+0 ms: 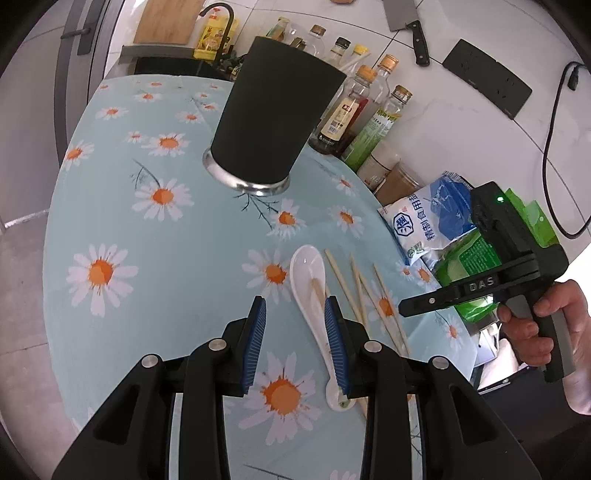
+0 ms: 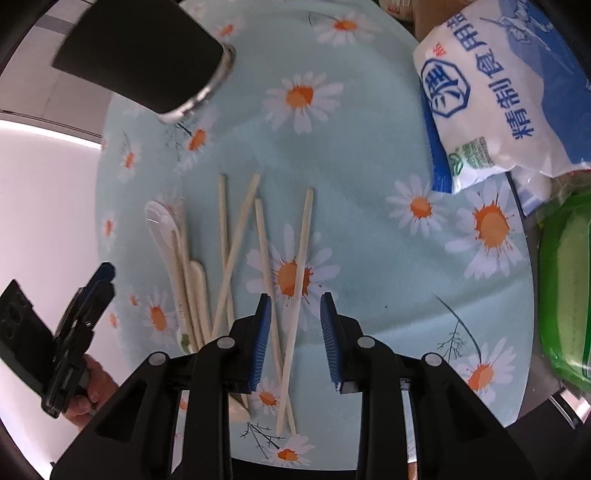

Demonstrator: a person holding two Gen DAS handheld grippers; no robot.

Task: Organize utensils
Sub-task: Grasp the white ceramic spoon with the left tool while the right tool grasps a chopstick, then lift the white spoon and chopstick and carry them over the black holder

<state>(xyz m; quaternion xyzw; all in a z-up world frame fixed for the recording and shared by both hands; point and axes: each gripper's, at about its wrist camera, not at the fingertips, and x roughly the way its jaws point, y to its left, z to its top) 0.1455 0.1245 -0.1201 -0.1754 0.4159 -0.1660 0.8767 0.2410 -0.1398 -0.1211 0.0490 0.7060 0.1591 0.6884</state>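
A white ceramic spoon (image 1: 309, 280) lies on the daisy-print tablecloth (image 1: 147, 240), with several wooden chopsticks (image 1: 356, 291) just right of it. A black utensil holder (image 1: 275, 114) with a chrome base stands farther back. My left gripper (image 1: 295, 332) is open above the cloth; its right finger overlaps the spoon's handle. In the right wrist view my right gripper (image 2: 295, 332) is open, low over two crossed chopsticks (image 2: 299, 266). The spoon (image 2: 162, 225) and more chopsticks lie to its left, the holder (image 2: 147, 55) at top left. The right gripper also shows in the left wrist view (image 1: 517, 266).
Oil and sauce bottles (image 1: 354, 110) line the wall behind the holder. A salt bag (image 1: 432, 221) and a green package (image 1: 476, 258) lie at the cloth's right edge; the salt bag also shows in the right wrist view (image 2: 495, 85). A cleaver (image 1: 406, 26) hangs on the wall.
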